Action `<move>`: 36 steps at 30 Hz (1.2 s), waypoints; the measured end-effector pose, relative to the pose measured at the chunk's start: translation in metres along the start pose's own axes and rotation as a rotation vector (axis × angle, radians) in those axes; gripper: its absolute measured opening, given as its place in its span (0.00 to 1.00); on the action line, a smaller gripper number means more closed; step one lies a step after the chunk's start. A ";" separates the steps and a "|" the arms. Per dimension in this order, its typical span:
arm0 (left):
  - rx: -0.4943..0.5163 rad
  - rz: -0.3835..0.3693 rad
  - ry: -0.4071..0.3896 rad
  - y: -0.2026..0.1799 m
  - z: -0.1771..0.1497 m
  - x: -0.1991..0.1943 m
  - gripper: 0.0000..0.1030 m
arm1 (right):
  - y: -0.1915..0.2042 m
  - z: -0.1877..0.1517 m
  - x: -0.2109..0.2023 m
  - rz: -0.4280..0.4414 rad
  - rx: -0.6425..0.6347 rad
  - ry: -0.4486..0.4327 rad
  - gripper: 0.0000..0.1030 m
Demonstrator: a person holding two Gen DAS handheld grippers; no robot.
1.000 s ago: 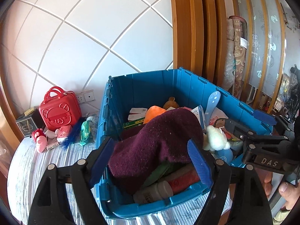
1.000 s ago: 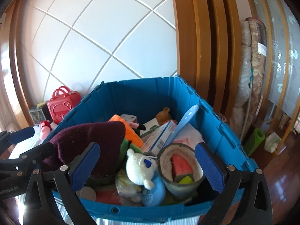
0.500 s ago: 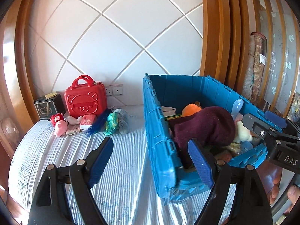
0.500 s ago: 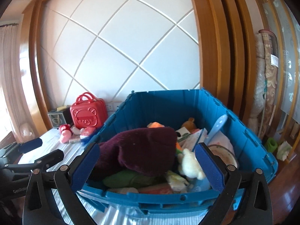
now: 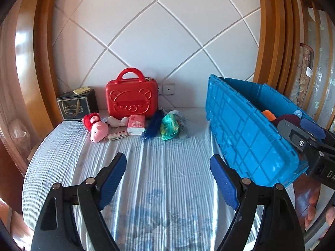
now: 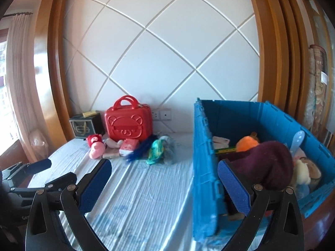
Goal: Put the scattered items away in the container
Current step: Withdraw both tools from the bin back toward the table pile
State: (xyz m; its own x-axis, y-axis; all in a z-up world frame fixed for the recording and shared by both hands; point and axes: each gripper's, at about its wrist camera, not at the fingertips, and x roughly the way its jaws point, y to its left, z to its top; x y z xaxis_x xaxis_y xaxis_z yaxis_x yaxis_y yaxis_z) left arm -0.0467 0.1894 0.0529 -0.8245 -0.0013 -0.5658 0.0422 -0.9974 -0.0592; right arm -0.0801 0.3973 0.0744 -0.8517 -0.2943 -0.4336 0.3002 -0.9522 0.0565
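Observation:
A blue crate [image 5: 247,133] [image 6: 204,167] stands at the right of the striped bed, filled with toys and a maroon cloth [image 6: 270,161]. Scattered items lie by the far wall: a red bear case [image 5: 130,95] [image 6: 127,122], a pink plush pig [image 5: 95,125] [image 6: 95,144], a pink-red packet [image 5: 136,124] [image 6: 128,146], a blue feather [image 5: 152,126] [image 6: 139,148] and a green pouch [image 5: 168,126] [image 6: 156,150]. My left gripper [image 5: 167,182] is open and empty over the bed. My right gripper [image 6: 163,186] is open and empty, at the crate's left wall.
A dark gift box [image 5: 76,105] [image 6: 85,125] stands left of the red case. A quilted white headboard [image 5: 157,41] with wall sockets [image 5: 168,89] backs the bed. A wooden frame [image 5: 270,31] rises behind the crate.
Both grippers swung left, away from above the crate and toward the bed. The scattered items by the wall came to the middle of both views. Both stayed open.

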 end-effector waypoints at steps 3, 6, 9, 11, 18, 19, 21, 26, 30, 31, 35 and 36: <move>-0.050 0.000 0.040 0.035 -0.002 0.012 0.80 | 0.035 -0.004 0.014 -0.010 -0.029 0.041 1.00; -0.072 -0.006 0.063 0.059 -0.009 0.022 0.80 | 0.056 -0.007 0.030 -0.026 -0.049 0.084 1.00; -0.109 -0.002 0.078 0.077 -0.012 0.032 0.80 | 0.072 -0.009 0.046 -0.026 -0.070 0.113 1.00; -0.122 0.014 0.086 0.085 -0.012 0.040 0.80 | 0.079 -0.009 0.059 -0.011 -0.088 0.129 1.00; -0.153 0.071 0.097 0.101 -0.003 0.077 0.80 | 0.079 -0.009 0.116 0.042 -0.079 0.188 1.00; -0.164 0.081 0.105 0.102 -0.003 0.085 0.80 | 0.077 -0.010 0.125 0.051 -0.083 0.200 1.00; -0.174 0.095 0.128 0.103 -0.003 0.102 0.80 | 0.073 -0.012 0.144 0.065 -0.085 0.220 1.00; -0.177 0.128 0.195 0.111 -0.006 0.139 0.80 | 0.061 -0.020 0.192 0.074 -0.040 0.294 1.00; -0.183 0.151 0.209 0.133 0.001 0.164 0.80 | 0.058 -0.022 0.220 0.062 -0.034 0.327 1.00; -0.179 0.156 0.213 0.140 0.004 0.172 0.80 | 0.056 -0.023 0.227 0.055 -0.025 0.330 1.00; -0.149 0.171 0.250 0.171 0.014 0.212 0.80 | 0.052 -0.024 0.259 0.011 0.009 0.364 1.00; -0.144 0.172 0.260 0.179 0.016 0.224 0.80 | 0.051 -0.024 0.269 -0.001 0.011 0.377 1.00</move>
State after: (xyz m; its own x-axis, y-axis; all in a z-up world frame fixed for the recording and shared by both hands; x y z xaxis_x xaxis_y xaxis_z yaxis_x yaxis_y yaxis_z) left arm -0.2329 0.0090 -0.0713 -0.6280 -0.1319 -0.7669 0.2626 -0.9637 -0.0492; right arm -0.2830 0.2712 -0.0610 -0.6332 -0.2445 -0.7344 0.2933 -0.9538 0.0647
